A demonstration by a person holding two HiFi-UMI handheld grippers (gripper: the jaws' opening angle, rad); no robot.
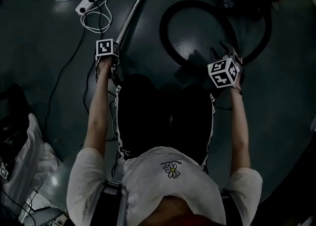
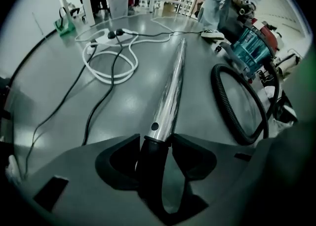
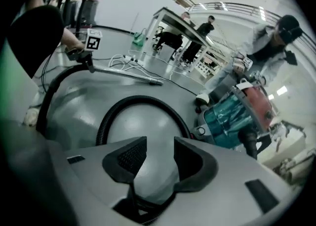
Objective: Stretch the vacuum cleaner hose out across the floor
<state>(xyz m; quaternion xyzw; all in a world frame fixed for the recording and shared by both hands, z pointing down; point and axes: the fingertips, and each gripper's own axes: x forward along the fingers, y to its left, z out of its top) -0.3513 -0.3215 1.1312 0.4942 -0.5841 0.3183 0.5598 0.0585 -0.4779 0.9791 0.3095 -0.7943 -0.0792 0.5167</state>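
The hose (image 1: 163, 28) lies coiled in a loop on the floor (image 1: 276, 86), upper middle of the head view, its far edge by the vacuum cleaner (image 3: 232, 116). The left hand-held gripper (image 2: 155, 141) stands part open astride the chrome wand's (image 2: 170, 86) black cuff (image 2: 150, 153). The right hand-held gripper (image 3: 160, 143) is part open and empty, over bare floor inside the loop. Cables (image 1: 91, 15) crowd the upper left.
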